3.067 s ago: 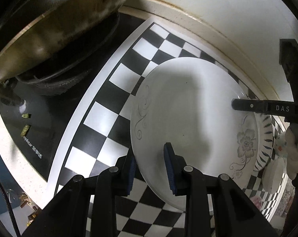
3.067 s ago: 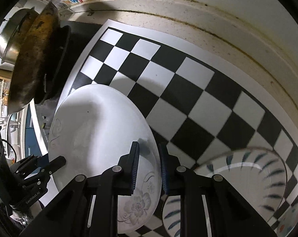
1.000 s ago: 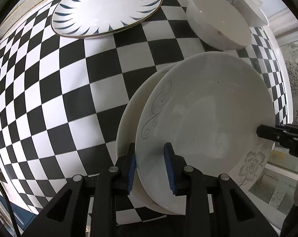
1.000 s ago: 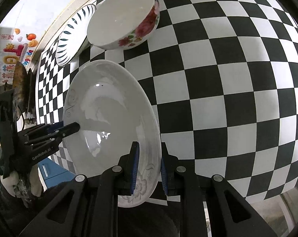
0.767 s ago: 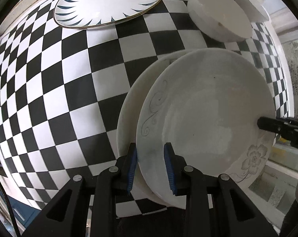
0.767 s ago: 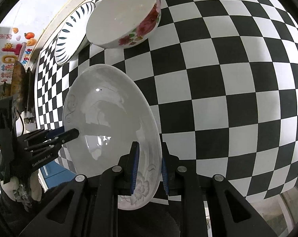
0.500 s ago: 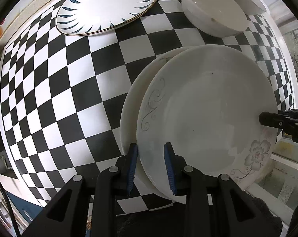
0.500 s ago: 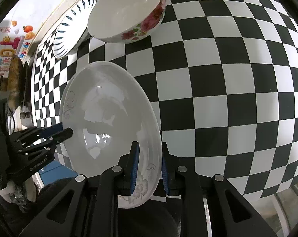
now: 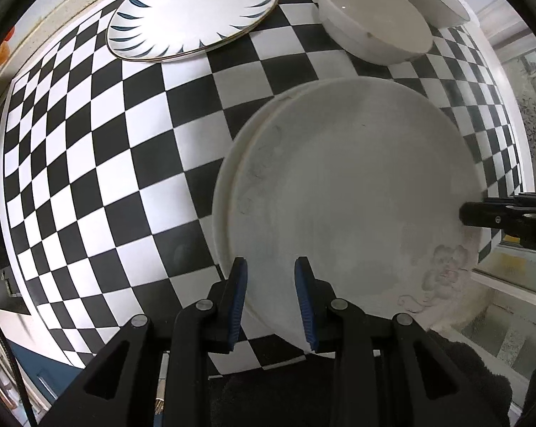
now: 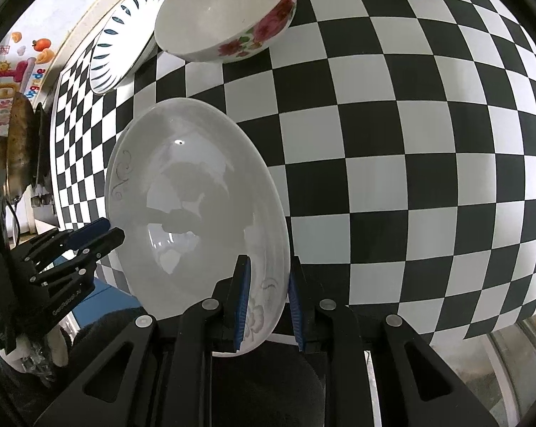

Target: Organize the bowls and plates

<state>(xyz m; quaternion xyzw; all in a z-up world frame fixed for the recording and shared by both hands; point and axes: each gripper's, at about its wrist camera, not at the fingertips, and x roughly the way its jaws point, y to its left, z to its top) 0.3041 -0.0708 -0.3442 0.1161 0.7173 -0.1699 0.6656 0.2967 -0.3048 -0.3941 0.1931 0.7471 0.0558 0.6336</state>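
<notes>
The left tool (image 9: pixel 270 297) is clenched on the near rim of the white floral plate (image 9: pixel 353 192), and the right tool (image 10: pixel 266 293) is clenched on the rim across from it, so the plate hangs face up between them, roughly level, over the checkered bench (image 9: pixel 90 163). A second white plate (image 9: pixel 232 163) shows just beneath its left edge. Farther off on the bench sit a rose-patterned bowl (image 10: pixel 228 10) and a blue-leaf plate (image 9: pixel 193 10).
</notes>
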